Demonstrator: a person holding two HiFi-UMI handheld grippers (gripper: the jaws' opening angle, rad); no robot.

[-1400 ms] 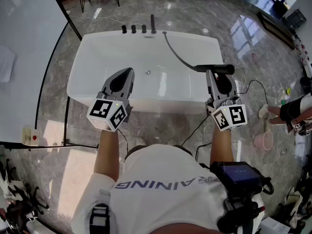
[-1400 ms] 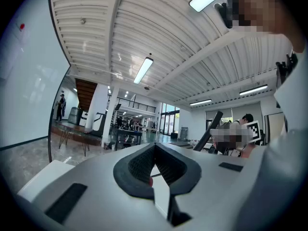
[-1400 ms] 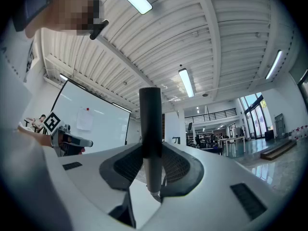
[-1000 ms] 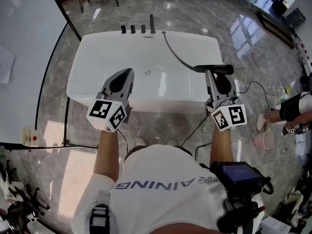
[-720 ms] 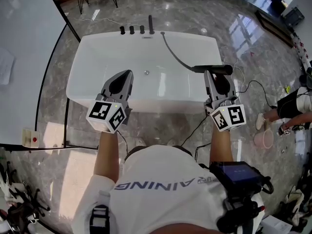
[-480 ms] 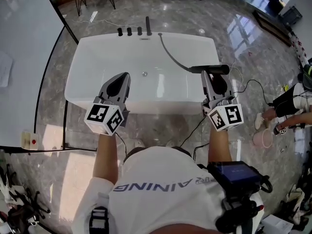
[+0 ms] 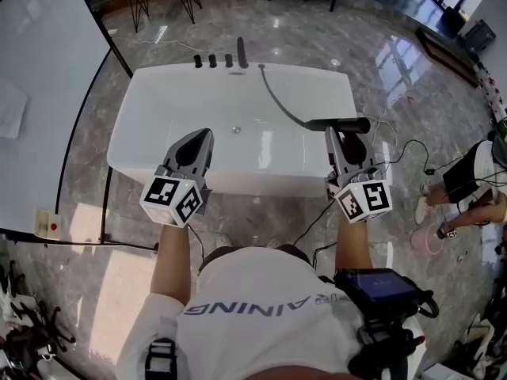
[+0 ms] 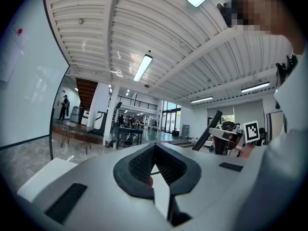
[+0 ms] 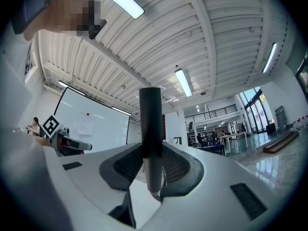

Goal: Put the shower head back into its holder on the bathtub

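The right gripper [image 7: 341,133] clamps the black shower head [image 7: 339,123] crosswise above the right rim of the bathtub [image 7: 261,182]. The left gripper [image 7: 200,135] is closed, empty.

Left gripper [image 8: 154,146] up front, jaws closed tip to tip, nothing between them. Off to its right, the right gripper [image 8: 222,135] carried the black shower head [image 8: 207,136], and it leaned at a tilt. Left of the jaws stood a white board [image 8: 24,90], and high above them ran a ceiling light [image 8: 143,67].
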